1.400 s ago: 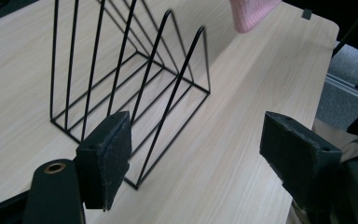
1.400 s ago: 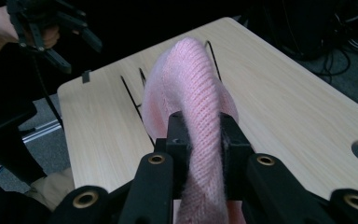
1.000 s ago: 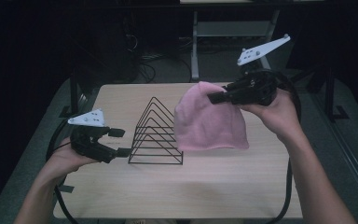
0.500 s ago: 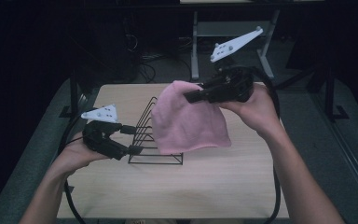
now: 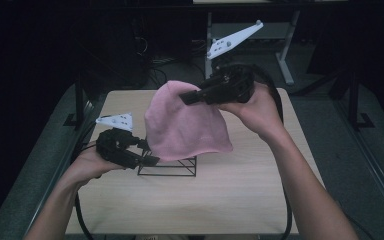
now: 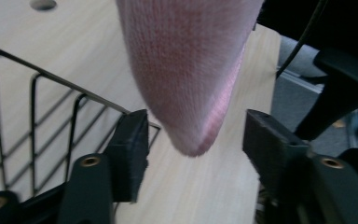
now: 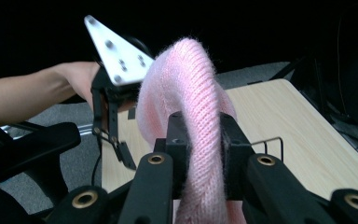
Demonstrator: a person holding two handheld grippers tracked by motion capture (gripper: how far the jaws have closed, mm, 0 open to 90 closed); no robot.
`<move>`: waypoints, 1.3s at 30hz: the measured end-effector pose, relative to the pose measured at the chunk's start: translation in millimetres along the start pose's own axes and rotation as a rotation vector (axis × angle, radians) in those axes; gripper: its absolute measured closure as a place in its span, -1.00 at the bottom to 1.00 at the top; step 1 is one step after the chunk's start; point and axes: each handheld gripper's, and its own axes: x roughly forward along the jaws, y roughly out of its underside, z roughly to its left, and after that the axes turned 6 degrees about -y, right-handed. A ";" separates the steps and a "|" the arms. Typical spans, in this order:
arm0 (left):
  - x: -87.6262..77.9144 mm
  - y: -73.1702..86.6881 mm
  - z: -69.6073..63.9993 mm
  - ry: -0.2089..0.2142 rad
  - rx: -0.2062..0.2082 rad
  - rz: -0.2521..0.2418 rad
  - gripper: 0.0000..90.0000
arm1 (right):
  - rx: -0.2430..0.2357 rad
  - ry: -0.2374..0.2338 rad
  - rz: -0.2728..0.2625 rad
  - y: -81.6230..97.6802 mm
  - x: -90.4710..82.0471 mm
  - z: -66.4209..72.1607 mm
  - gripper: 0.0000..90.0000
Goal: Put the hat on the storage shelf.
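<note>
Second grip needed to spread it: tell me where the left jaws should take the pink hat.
Take the pink hat at its low hanging corner, coming from below and the left. That corner already dangles between the left gripper jaws, which have just been closing; the right gripper pinches the hat's top.

**Bright table, dark room all around**

From the high view we see light falling from above onto the table (image 5: pixel 230 200), so the wood looks pale and bright. The room behind it is almost black. Soft shadows lie under the pink hat (image 5: pixel 185 125). The white plate (image 5: pixel 232 40) shines a little. In the left gripper view the hat (image 6: pixel 191 70) is close and fuzzy, and the black tool (image 6: pixel 193 154) looks soft. In the right gripper view the knit is sharp, but the far edges are dark and blurry.
</note>
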 end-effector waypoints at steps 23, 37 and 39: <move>-17.8 -11.9 26.4 -0.173 -0.020 -0.011 0.86 | -0.012 0.025 -0.057 -11.7 7.0 -16.5 0.72; -8.9 -6.4 38.8 -0.258 -0.001 0.046 0.86 | 0.029 0.020 -0.054 -0.9 23.1 -40.0 0.72; -6.4 -5.8 39.2 -0.252 -0.006 0.052 0.86 | 0.035 0.022 -0.051 1.9 24.6 -43.5 0.72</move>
